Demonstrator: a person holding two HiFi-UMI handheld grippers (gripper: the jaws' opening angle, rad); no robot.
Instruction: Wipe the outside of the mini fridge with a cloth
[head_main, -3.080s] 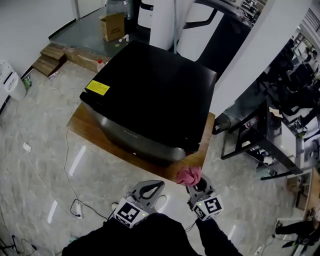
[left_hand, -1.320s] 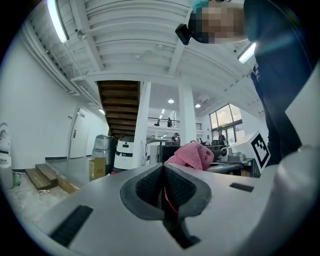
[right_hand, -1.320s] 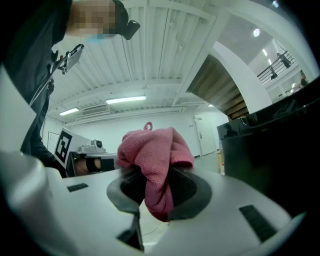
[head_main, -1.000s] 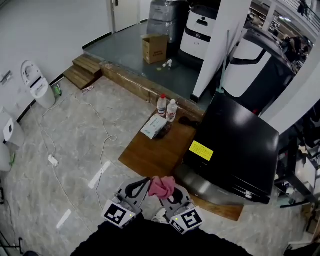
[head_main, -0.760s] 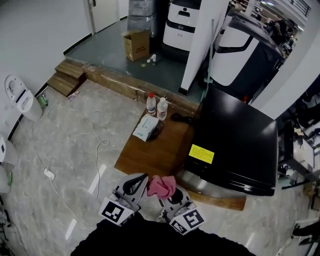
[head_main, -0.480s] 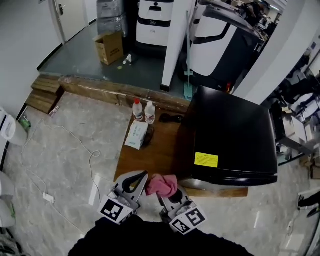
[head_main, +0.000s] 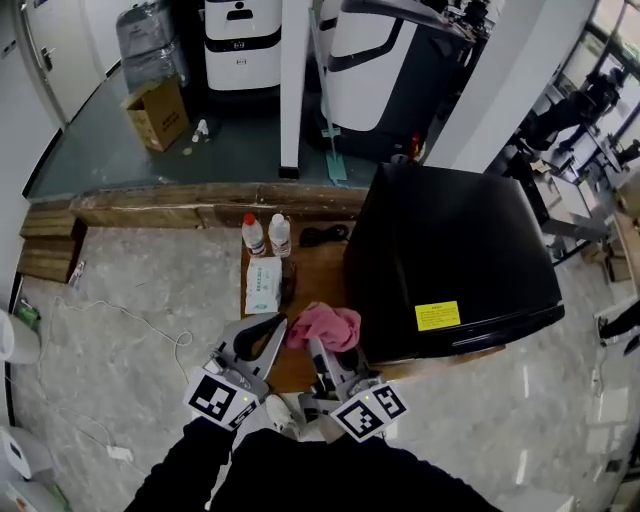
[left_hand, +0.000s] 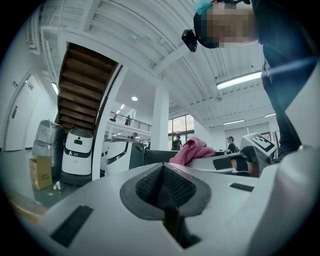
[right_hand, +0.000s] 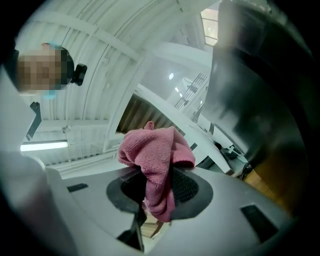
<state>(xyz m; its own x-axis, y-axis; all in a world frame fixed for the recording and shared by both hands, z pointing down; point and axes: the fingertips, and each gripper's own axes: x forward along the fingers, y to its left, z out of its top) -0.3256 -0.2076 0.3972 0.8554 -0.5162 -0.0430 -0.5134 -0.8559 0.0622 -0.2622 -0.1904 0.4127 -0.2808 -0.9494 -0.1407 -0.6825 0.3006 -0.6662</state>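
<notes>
left gripper (head_main: 264, 334): jaws pressed together with nothing between them; it sits just left of the right gripper
right gripper (head_main: 318, 350): clamped on the pink cloth (head_main: 322, 325); the cloth bunches up out past the tips and a fold hangs down between the jaws
mini fridge (head_main: 450, 250): black, just ahead and to the right of the right gripper; its side fills the right of the right gripper view, and the cloth looks close to it but apart
yellow sticker (head_main: 437, 316): on the fridge top, right of the cloth
wooden platform (head_main: 318, 268): under the fridge, straight ahead of both grippers
further ahead on the platform: a tissue pack (head_main: 264, 285); beyond it two bottles (head_main: 267, 236) side by side
</notes>
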